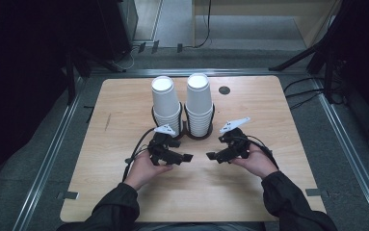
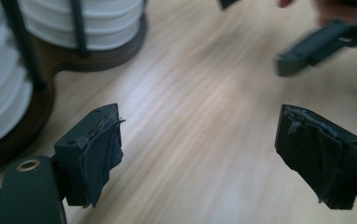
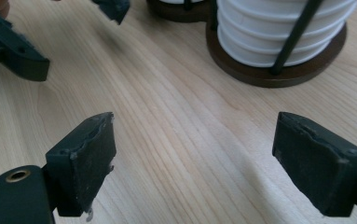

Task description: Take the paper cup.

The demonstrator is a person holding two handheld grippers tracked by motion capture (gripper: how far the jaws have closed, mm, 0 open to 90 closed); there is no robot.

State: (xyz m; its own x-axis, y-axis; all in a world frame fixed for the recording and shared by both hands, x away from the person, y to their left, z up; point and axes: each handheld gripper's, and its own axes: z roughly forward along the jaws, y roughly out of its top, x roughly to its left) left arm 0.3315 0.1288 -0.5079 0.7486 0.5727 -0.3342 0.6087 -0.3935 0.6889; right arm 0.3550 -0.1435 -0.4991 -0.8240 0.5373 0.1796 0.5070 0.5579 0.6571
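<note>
Two cup stacks [image 1: 181, 103] stand side by side in holder [image 1: 186, 131] at table [image 1: 124, 106] far-centre. Left gripper [image 1: 188, 157] and right gripper [image 1: 211, 156] hover near holder, jaws apart, empty. Likely approach step; next: reach for top cup.

Wooden table [image 1: 124, 192], grey floor [image 1: 249, 29]
</note>
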